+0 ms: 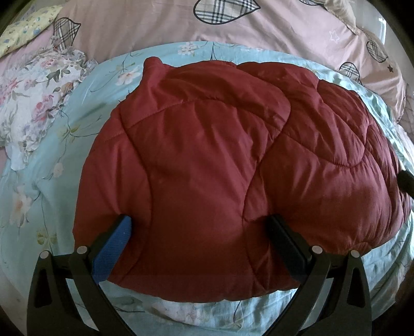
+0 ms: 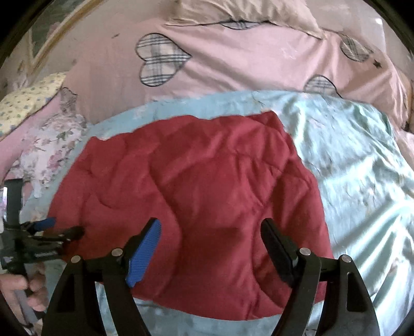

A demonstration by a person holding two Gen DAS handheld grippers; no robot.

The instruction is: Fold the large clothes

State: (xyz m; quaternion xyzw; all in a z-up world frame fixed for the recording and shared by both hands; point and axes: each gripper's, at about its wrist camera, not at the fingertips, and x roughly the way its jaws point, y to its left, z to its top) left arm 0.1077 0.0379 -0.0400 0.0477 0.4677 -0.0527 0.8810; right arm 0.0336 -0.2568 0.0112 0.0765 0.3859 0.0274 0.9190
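Observation:
A dark red quilted jacket [image 1: 220,160] lies folded into a compact bundle on a light blue floral bedsheet [image 1: 51,196]. My left gripper [image 1: 199,224] is open, its jaws spread wide over the jacket's near edge, holding nothing. In the right wrist view the jacket [image 2: 196,186] lies below my right gripper [image 2: 211,230], which is also open and empty above the jacket's near part. The left gripper [image 2: 62,227] shows at the far left of the right wrist view, held by a hand, at the jacket's left edge.
A pink duvet with plaid hearts [image 1: 168,23] lies behind the jacket. A floral pillow [image 1: 33,108] and a yellow floral pillow [image 1: 23,28] sit at the left. Bare blue sheet [image 2: 362,165] spreads to the jacket's right.

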